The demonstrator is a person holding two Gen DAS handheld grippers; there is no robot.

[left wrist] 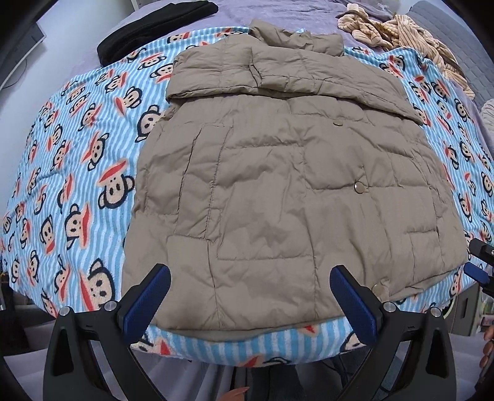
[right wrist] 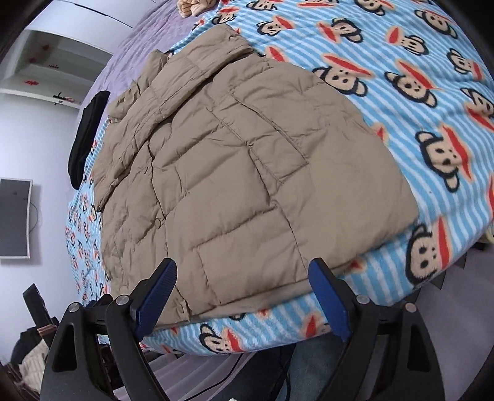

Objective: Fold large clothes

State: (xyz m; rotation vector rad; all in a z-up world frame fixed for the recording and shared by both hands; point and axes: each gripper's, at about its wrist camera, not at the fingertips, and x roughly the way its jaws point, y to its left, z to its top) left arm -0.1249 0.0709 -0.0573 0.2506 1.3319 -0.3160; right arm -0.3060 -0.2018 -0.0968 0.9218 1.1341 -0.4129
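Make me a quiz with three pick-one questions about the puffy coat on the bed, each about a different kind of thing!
1. Where does the black cloth lie?
A. on the coat
B. beyond the coat's collar end, at the far left of the blanket
C. in a tool

2. What colour is the coat?
A. tan
B. red
C. green

3. How are the left tool and right tool?
A. both clamp the coat
B. one is shut
C. both open, holding nothing

Answers: 1 B, the black cloth sits past the coat on the blanket. 2 A, the fabric is plainly tan. 3 C, the blue pads stand wide apart above the hem.
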